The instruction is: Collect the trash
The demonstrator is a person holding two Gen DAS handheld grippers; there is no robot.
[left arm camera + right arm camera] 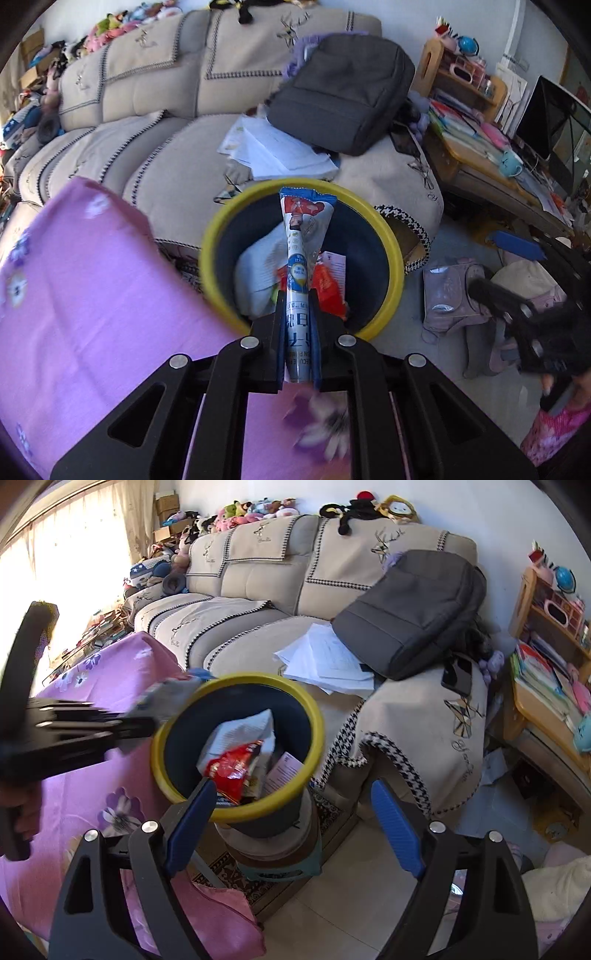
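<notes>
The left hand-held gripper [298,328] is clamped on a blue and white wrapper [301,251] above the yellow-rimmed trash bin [391,254]. The right hand-held gripper [291,834] is wide apart, empty. Dropped near the rim, the wrapper might miss.

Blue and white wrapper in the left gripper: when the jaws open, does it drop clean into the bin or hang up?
The wrapper looks thin and empty, so probably very light and slow to fall. It sticks out unsupported over the bin, so it seems fairly stiff along its crease. Pinched flat in the left gripper, it may cling to a pad.
</notes>
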